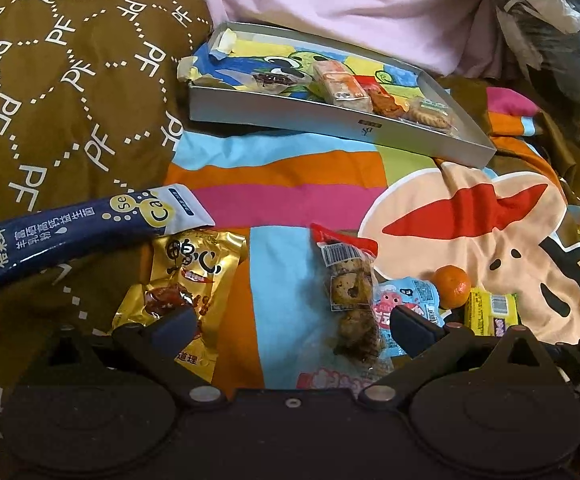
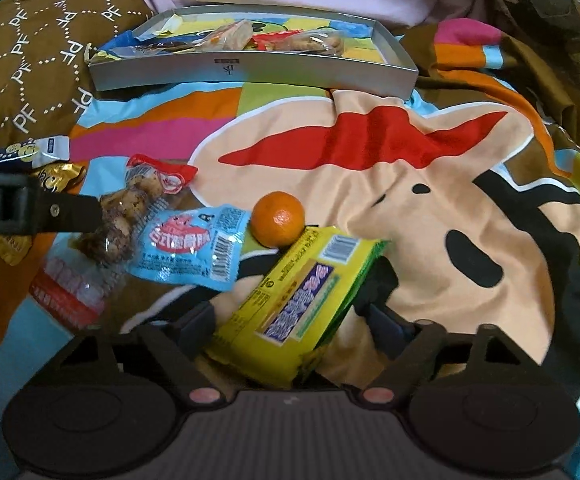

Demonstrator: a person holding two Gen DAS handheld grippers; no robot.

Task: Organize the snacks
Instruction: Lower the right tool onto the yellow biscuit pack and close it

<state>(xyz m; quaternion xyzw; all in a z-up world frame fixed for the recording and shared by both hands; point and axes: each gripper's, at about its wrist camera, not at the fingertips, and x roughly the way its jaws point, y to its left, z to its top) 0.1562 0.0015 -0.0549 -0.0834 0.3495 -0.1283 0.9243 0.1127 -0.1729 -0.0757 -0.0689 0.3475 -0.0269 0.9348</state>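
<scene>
- Right gripper [image 2: 290, 326]: jaws spread around the yellow pack [image 2: 301, 292]; whether the pads press it, I cannot tell.
- Left gripper [image 1: 291, 326] hangs unclenched, holding nothing, over the nut bag [image 1: 349, 296].
- Orange [image 2: 278, 220] touches the pack's far end at 12 o'clock.
- Blue packet [image 2: 194, 244] lies at 10 o'clock.
- Grey tray [image 2: 250, 70] of snacks sits farthest, at 12 o'clock.

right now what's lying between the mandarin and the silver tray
Nothing but bare colourful blanket: no snack lies between the mandarin and the silver tray. The right wrist view shows it best.
</scene>
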